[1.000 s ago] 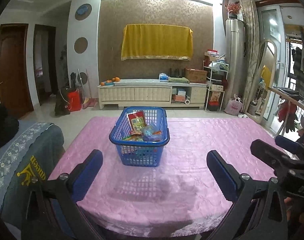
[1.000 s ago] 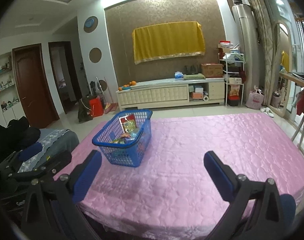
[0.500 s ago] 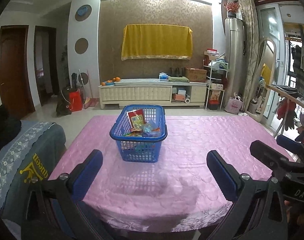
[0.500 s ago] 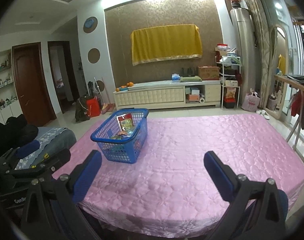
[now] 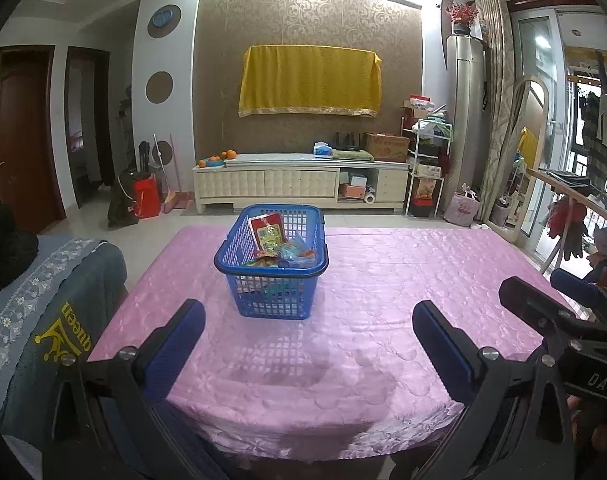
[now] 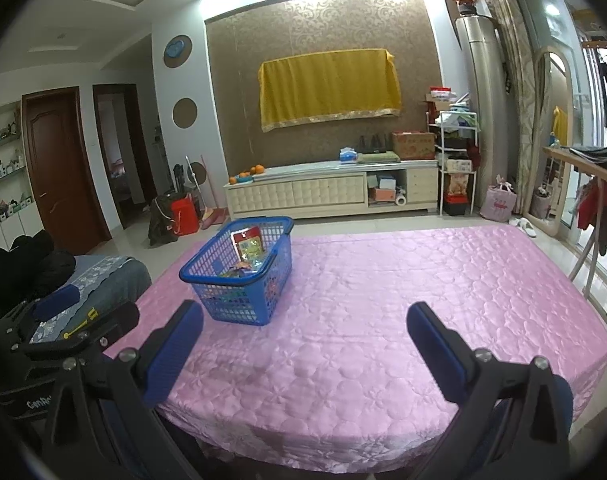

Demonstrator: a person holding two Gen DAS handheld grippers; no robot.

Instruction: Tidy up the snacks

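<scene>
Both grippers, left gripper (image 5: 309,330) and right gripper (image 6: 305,330), gape empty above the pink desk (image 5: 383,280); blue basket (image 5: 272,264) unobstructed ahead, snacks (image 5: 268,234) inside mostly unreadable.

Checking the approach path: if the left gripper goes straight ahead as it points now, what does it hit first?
Probably the basket. It sits near the middle of the left gripper's view, between the open fingers and further along the table, with only bare pink cloth before it. Depth is unclear; a slightly downward heading would meet the cloth first.
</scene>
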